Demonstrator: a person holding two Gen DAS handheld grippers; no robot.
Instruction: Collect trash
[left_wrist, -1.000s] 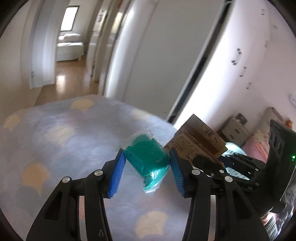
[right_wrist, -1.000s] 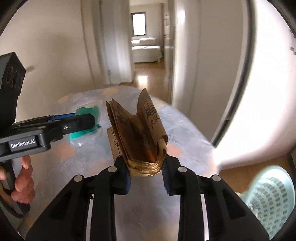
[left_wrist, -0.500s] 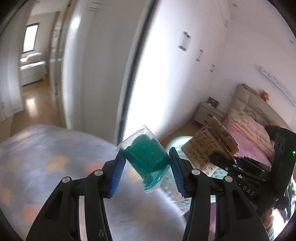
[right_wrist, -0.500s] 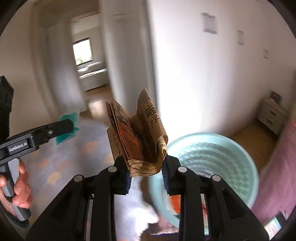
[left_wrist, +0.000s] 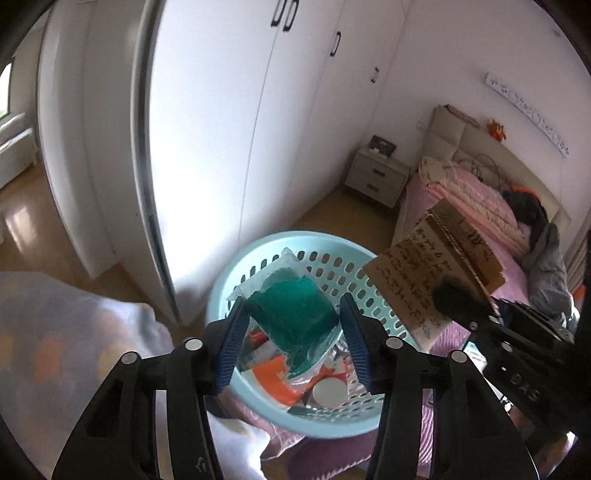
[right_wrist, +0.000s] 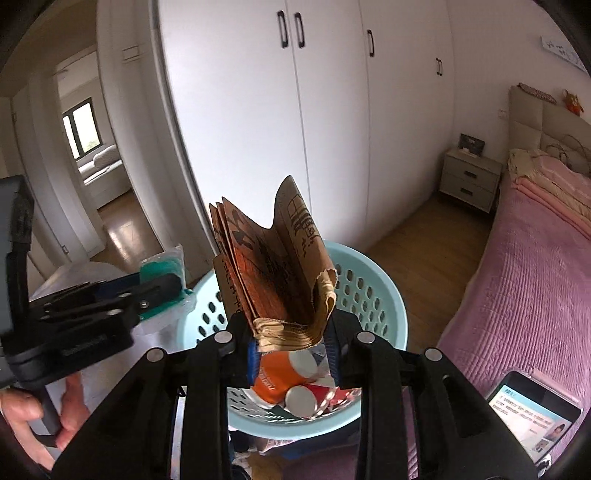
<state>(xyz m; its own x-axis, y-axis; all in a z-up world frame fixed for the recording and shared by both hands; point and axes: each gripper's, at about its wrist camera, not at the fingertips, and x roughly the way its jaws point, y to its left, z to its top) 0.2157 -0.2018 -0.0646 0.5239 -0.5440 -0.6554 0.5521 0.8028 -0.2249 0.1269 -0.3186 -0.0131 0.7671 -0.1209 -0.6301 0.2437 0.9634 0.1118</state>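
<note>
My left gripper (left_wrist: 293, 332) is shut on a clear plastic packet with green contents (left_wrist: 291, 317) and holds it over a light blue perforated basket (left_wrist: 229, 280). My right gripper (right_wrist: 293, 343) is shut on a folded brown paper bag (right_wrist: 273, 266) and holds it above the same basket (right_wrist: 384, 295). The basket holds an orange carton (right_wrist: 275, 380), a white lid (right_wrist: 299, 400) and other wrappers. The paper bag (left_wrist: 432, 269) and the right gripper show at the right of the left wrist view. The left gripper (right_wrist: 147, 291) with its packet (right_wrist: 166, 266) shows at the left of the right wrist view.
White wardrobe doors (right_wrist: 332, 110) stand behind the basket. A bed with a pink cover (right_wrist: 528, 266) lies to the right, with a nightstand (right_wrist: 469, 177) by it. A lit tablet (right_wrist: 532, 417) lies at the lower right. A patterned pale blanket (left_wrist: 55, 332) is at the lower left.
Both grippers have swung right, away from the blanket, and now hold their items over the blue basket. Both grips are unchanged.
</note>
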